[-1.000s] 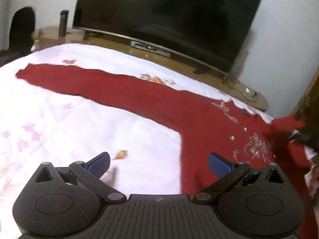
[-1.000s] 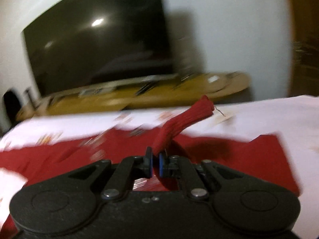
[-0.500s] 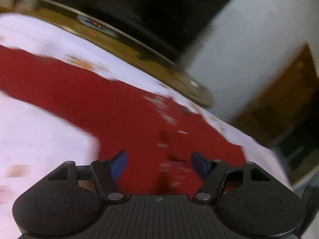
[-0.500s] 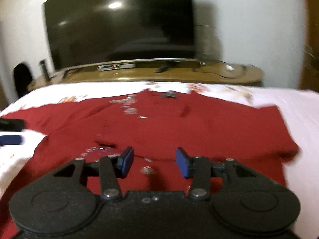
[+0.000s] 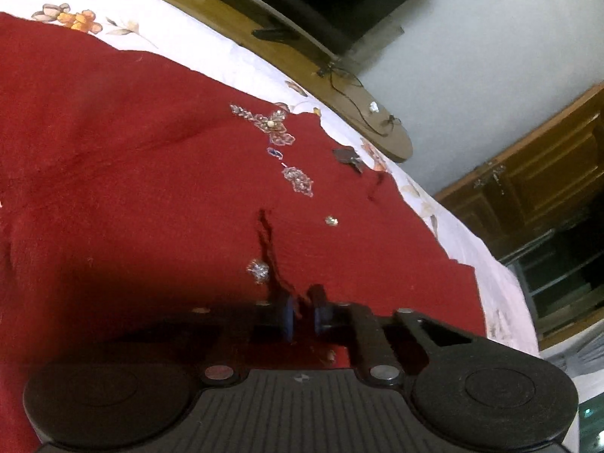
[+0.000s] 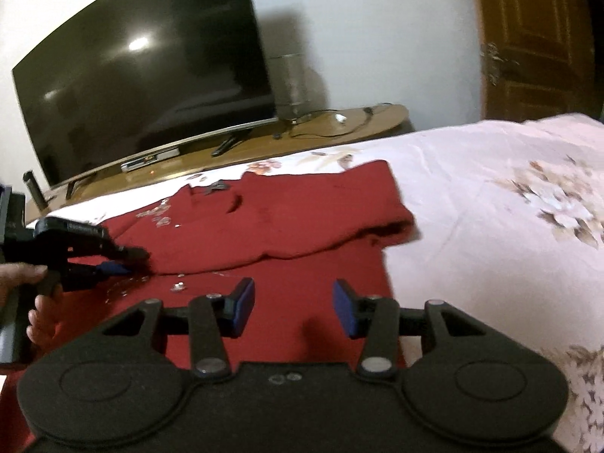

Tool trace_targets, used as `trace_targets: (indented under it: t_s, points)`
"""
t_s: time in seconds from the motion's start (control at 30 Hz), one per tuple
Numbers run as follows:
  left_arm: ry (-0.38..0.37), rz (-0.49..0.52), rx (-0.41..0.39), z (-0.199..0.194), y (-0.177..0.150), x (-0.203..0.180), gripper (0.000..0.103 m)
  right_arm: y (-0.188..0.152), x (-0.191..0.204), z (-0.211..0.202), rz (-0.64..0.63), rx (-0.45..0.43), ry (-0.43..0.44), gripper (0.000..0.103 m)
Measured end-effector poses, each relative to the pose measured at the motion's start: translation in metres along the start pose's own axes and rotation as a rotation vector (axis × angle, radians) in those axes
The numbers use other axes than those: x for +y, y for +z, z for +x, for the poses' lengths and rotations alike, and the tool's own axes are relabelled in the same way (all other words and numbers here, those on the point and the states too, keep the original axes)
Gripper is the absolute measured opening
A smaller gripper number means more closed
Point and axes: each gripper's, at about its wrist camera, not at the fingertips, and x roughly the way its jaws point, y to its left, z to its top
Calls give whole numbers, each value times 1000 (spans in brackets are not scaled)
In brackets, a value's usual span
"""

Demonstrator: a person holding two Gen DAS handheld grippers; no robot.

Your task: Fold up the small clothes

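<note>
A red knit sweater (image 5: 132, 173) with silver bead trim lies on the white floral bedsheet (image 5: 196, 49). In the right wrist view the sweater (image 6: 287, 234) has its right sleeve folded over the body. My left gripper (image 5: 301, 319) is shut on a pinch of the red fabric at the sweater's middle; it also shows in the right wrist view (image 6: 126, 262) at the left, pressed onto the cloth. My right gripper (image 6: 294, 311) is open and empty, low over the sweater's near edge.
A large dark TV (image 6: 143, 87) stands on a wooden stand (image 6: 339, 124) behind the bed. A wooden cupboard (image 5: 536, 181) is at the right. The floral bedsheet (image 6: 509, 204) stretches to the right of the sweater.
My left gripper moved onto the sweater's middle and closed on the fabric. My right gripper let go of the sleeve, which now lies folded over the body, and opened.
</note>
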Motion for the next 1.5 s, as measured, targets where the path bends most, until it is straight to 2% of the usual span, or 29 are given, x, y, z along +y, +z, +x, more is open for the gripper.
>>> trace_targets:
  t_s: [0.03,0.23,0.43,0.63,0.9,1.07,1.13,1.17,1.2,1.23,1.33,1.37,1.4,1.5]
  points:
    - [6,26,-13,-3,0,-5,4,0,-2,1,8,1,-2,45]
    - [-25,166,-83,-36,17,-27,4,0,-7,2,27,11,3,45]
    - [-3,187,-134,-61,52,-6,4,1,-3,12,30,21,19,45]
    - [63,208,-35,-45,55,24,4,2,-11,28,37,28,10,44]
    - [84,178,-68,-43,51,39,4,45,-71,79,248,-15,-34,45]
    - [120,192,-56,-40,55,43,4,51,-107,122,409,58,48,44]
    - [140,209,-41,-35,55,44,4,44,-115,138,453,123,59,36]
    - [143,215,-42,-34,55,44,4,40,-115,142,436,125,64,34]
    - [146,227,-50,-35,55,43,4,39,-112,141,399,116,60,27]
    - [160,250,-57,-35,55,41,4,39,-109,140,361,119,43,15]
    - [193,283,-56,-29,51,39,4,38,-98,138,239,128,16,8]
    - [199,289,-57,-29,51,37,4,37,-94,138,192,123,8,8]
    - [199,291,-59,-30,52,37,4,38,-93,138,179,127,15,12]
    - [174,270,-68,-33,51,42,4,49,-112,136,269,116,81,37]
